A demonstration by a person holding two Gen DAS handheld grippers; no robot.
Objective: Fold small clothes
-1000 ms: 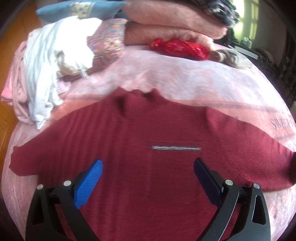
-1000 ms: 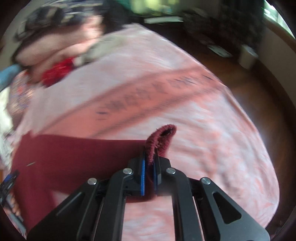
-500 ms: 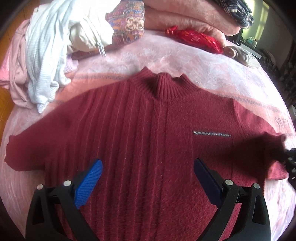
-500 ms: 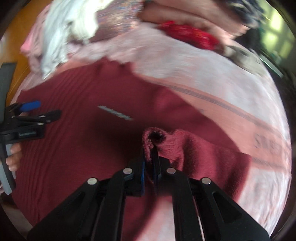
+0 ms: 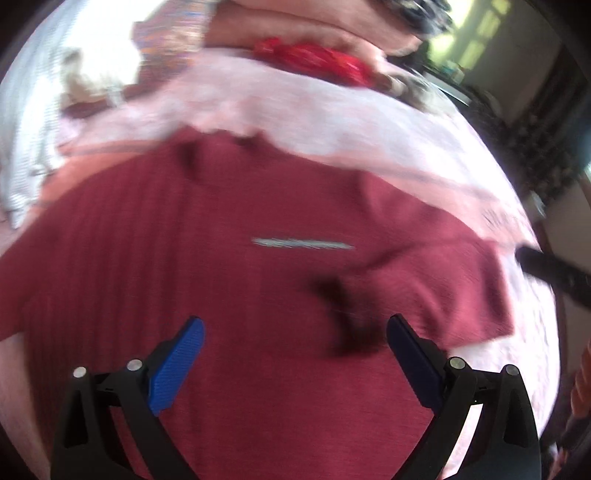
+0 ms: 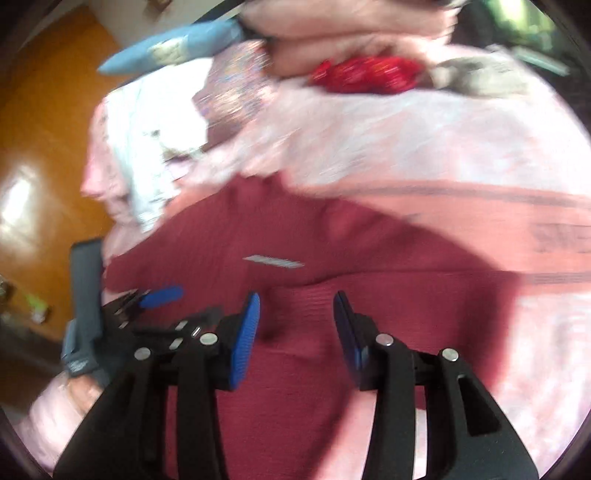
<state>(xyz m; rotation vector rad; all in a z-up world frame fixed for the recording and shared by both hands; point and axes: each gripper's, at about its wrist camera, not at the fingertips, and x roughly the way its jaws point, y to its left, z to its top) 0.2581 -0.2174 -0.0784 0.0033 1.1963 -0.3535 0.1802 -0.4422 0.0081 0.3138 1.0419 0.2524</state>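
A dark red knitted sweater (image 5: 221,277) lies flat, front up, on the pink bedspread (image 5: 332,122). Its right sleeve (image 5: 443,288) is folded inward across the body. My left gripper (image 5: 295,328) hovers open over the lower part of the sweater, nothing between its blue pads. In the right wrist view my right gripper (image 6: 297,302) is above the folded sleeve (image 6: 369,295). Its jaws are opening, and the cuff lies loose below the gap, free of the pads. The left gripper (image 6: 159,297) shows to its left, close by.
White and pink clothes (image 6: 147,147) are heaped at the bed's back left. Stacked pink blankets (image 6: 332,22), a blue pillow (image 6: 173,48) and a red bundle (image 6: 365,74) line the back. Orange wooden floor (image 6: 37,147) lies beyond the left edge.
My right gripper swung left with the sleeve cuff, laid it over the sweater's body and let go; its jaws went from shut to apart. My left gripper stayed open above the sweater.
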